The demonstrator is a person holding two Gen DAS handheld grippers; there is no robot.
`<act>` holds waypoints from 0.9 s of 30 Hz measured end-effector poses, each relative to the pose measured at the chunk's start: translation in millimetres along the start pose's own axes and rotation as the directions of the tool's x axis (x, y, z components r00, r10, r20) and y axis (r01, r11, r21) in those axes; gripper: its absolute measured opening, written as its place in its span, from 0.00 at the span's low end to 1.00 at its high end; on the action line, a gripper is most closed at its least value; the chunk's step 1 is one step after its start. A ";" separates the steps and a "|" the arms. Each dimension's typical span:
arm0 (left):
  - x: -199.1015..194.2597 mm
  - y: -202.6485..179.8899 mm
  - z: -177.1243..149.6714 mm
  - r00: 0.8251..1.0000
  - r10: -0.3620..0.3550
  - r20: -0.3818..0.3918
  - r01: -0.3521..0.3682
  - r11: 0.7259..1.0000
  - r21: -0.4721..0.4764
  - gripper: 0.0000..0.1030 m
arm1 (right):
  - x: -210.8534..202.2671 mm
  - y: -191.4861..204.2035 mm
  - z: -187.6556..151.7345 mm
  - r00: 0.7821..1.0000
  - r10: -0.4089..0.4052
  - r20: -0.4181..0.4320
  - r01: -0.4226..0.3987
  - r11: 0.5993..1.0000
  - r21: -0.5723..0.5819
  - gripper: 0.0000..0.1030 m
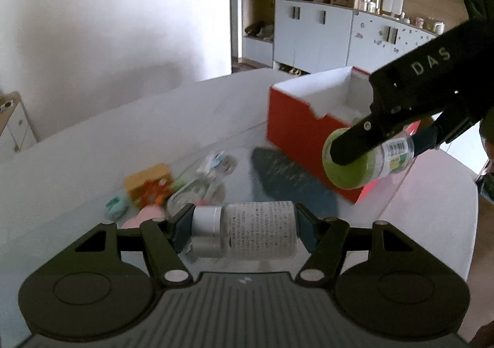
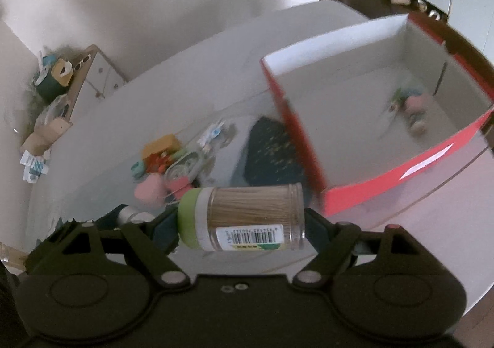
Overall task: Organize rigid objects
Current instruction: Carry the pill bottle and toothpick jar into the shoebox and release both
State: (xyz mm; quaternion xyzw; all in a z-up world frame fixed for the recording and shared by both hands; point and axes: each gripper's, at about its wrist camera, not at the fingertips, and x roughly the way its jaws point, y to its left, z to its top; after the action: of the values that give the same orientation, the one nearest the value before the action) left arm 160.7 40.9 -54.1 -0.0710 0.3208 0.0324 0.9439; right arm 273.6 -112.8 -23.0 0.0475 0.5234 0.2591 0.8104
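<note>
In the left wrist view my left gripper (image 1: 244, 229) is shut on a clear bottle (image 1: 262, 230) with small print and a silver cap, held sideways above the table. To the upper right, my right gripper (image 1: 392, 147) holds a toothpick jar (image 1: 349, 170) with a green lid in front of the red box (image 1: 293, 132). In the right wrist view my right gripper (image 2: 240, 221) clamps the jar (image 2: 250, 212) end to end, lid to the left. The red box (image 2: 308, 150), white inside, stands open just beyond it to the right. The bottle's silver cap (image 2: 131, 214) peeks in at lower left.
A heap of small things (image 2: 166, 163) lies left of the box: an orange block, a pink piece, a teal piece, clear packets. A dark speckled mat (image 2: 268, 156) lies against the box. A pink toy (image 2: 415, 107) lies inside the box. The white table's edge (image 1: 463, 224) curves at right.
</note>
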 end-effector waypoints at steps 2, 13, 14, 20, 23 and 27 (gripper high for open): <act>2.4 -10.8 10.7 1.000 -0.004 0.005 0.004 1.000 0.001 0.66 | -5.4 -12.6 6.7 1.000 -0.002 0.011 0.002 1.000 -0.008 0.81; 33.6 -60.4 71.3 1.000 0.008 0.015 -0.008 1.000 -0.028 0.66 | -18.5 -86.9 42.7 1.000 -0.010 0.027 0.011 0.999 -0.050 0.81; 37.3 -64.1 76.8 1.000 0.012 0.015 -0.012 0.999 -0.035 0.66 | -18.8 -93.0 46.0 1.000 -0.011 0.028 0.012 0.998 -0.056 0.81; 68.5 -92.3 110.0 1.000 0.023 0.001 -0.023 0.998 -0.063 0.66 | -18.9 -129.9 67.9 1.000 -0.022 0.020 0.024 0.995 -0.100 0.81; 83.2 -107.5 124.9 0.999 0.032 -0.001 -0.032 0.998 -0.057 0.66 | -18.9 -145.2 77.6 0.999 -0.035 0.023 0.038 0.991 -0.125 0.81; 105.9 -123.0 143.1 1.000 0.026 -0.017 -0.027 0.998 -0.064 0.66 | -16.4 -164.5 89.5 0.998 -0.050 0.026 0.053 0.988 -0.147 0.81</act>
State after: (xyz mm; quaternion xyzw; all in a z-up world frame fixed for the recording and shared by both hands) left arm 343.8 -56.8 7.4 -0.0974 0.3282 0.0547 0.9380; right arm 407.4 -244.7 -26.7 -0.0234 0.4948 0.2758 0.8238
